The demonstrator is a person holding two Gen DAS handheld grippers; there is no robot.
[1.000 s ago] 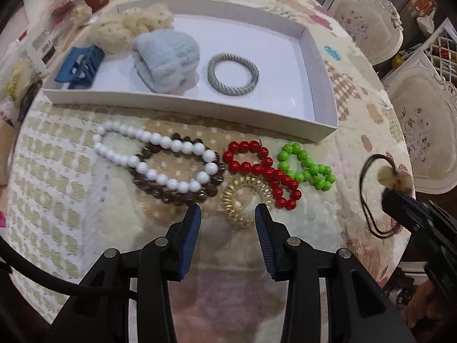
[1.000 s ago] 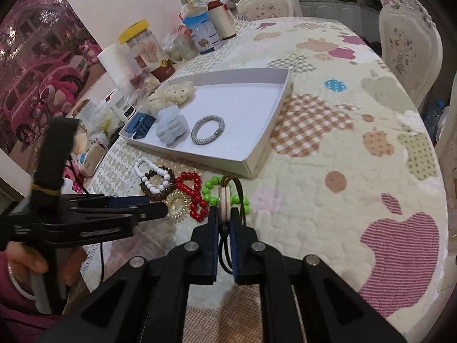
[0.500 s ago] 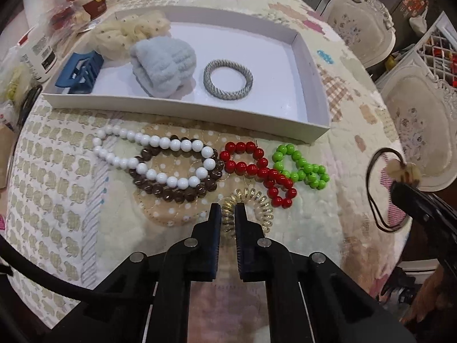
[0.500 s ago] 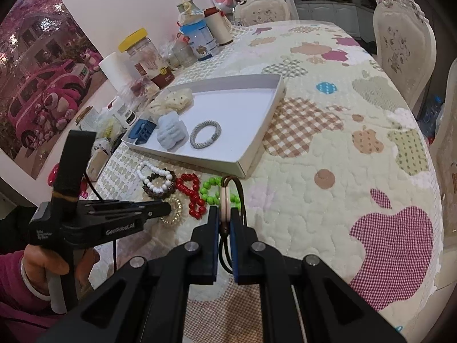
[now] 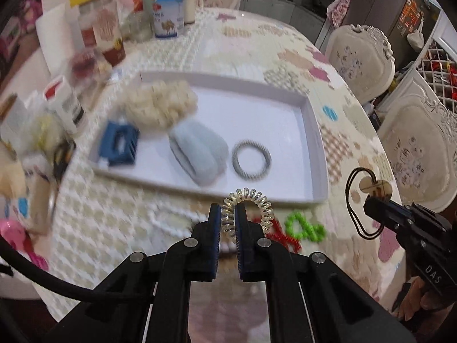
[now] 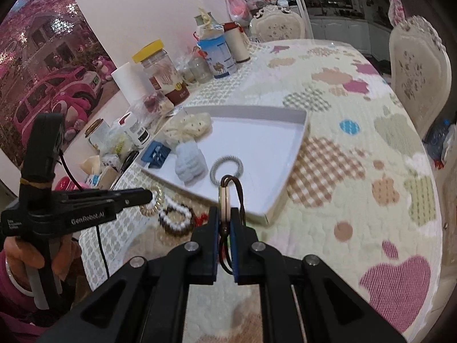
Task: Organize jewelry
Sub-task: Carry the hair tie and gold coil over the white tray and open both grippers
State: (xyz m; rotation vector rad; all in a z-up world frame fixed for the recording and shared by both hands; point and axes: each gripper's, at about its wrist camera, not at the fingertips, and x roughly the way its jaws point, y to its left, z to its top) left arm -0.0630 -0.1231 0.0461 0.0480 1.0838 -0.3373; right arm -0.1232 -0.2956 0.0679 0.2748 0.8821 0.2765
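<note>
Jaws clamp coil tie (image 5: 248, 200) (tray (image 5: 315, 143) ahead).

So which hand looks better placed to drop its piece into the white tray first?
Left, probably. The left gripper is shut on the clear spiral hair tie, already at the white tray near edge. The right gripper, holding the brown cord tie, sits further back.

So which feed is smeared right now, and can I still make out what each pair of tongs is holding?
Left wrist view: motion blur smears the white tray, the jars and the beads on the cloth, but the left tongs and the clear spiral hair tie they pinch stay sharp. Right wrist view: mostly crisp, with fisheye bending at the edges; the right tongs clearly grip a cream disc on a dark elastic loop.
</note>
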